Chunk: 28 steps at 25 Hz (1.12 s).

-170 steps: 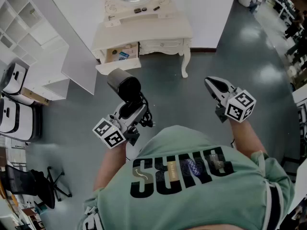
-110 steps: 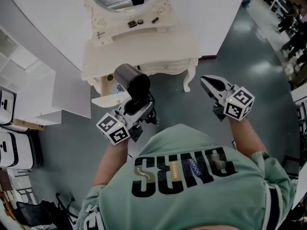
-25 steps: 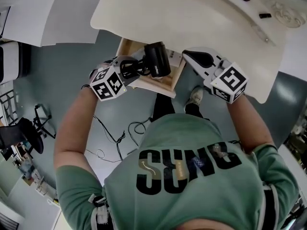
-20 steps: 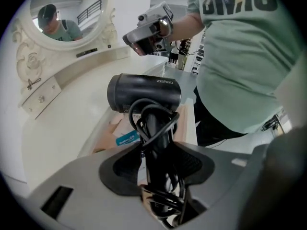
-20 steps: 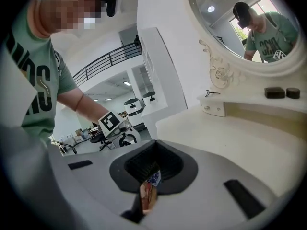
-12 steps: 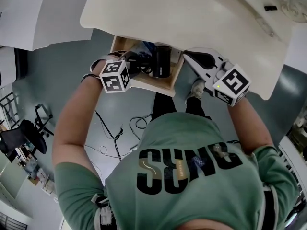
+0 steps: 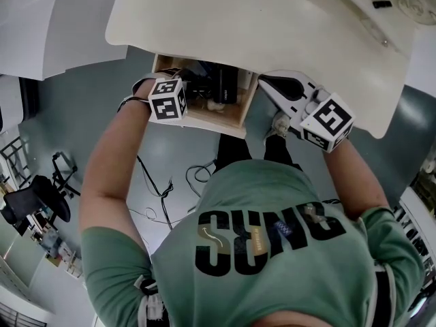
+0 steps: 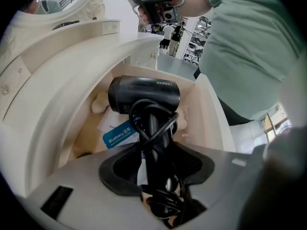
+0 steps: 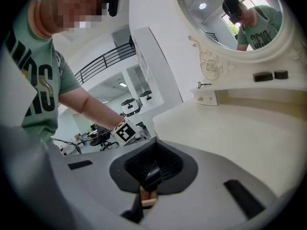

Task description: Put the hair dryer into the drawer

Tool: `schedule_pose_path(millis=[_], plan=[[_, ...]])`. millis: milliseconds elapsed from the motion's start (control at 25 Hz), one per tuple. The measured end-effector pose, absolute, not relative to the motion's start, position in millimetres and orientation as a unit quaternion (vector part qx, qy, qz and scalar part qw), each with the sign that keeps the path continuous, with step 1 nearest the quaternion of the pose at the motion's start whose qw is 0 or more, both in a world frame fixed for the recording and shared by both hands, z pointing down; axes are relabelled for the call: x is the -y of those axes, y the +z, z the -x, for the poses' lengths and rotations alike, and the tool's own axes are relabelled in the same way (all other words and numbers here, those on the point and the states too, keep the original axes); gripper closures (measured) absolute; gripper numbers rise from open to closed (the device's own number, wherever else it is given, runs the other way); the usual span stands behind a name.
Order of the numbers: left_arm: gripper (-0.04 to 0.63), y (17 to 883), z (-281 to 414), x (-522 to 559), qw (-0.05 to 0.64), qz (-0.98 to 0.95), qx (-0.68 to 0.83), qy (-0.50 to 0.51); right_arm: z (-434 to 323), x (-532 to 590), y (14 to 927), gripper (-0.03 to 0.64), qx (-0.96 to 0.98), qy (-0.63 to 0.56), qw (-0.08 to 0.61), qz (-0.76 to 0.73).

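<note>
1. Spanning the top of the head view, the cream dressing-table surface [image 7: 259,26] overhangs an open wooden drawer [image 7: 235,120] at its front edge.
2. The drawer stands pulled out towards the person, with loose things lying between its pale walls.
3. The black hair dryer [image 8: 144,94] is down inside the drawer, its barrel lying crosswise and its handle and looped cord running back up.
4. The left hand-held gripper [image 8: 154,157] points steeply down into the drawer, clamped on the hair dryer's handle with the cord bunched there.
5. The right hand-held gripper [image 7: 269,82] hovers just right of the drawer, near the surface's front edge, jaws together on nothing.
6. A blue Blueberry packet [image 8: 117,134] lies on the drawer floor beneath the barrel.
</note>
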<state>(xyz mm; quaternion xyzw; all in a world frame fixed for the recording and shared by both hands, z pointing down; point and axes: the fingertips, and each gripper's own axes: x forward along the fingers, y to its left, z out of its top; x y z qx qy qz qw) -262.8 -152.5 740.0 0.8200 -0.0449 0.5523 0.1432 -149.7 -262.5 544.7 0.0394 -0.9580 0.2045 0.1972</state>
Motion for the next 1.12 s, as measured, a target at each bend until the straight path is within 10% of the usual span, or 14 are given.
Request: schedule_pose_path(millis=[1120], plan=[[0.313, 718, 275, 163, 0.19, -0.814, 0.152, 0.528, 128, 252, 511, 0.623, 0.961, 0.202, 0.184, -0.051]])
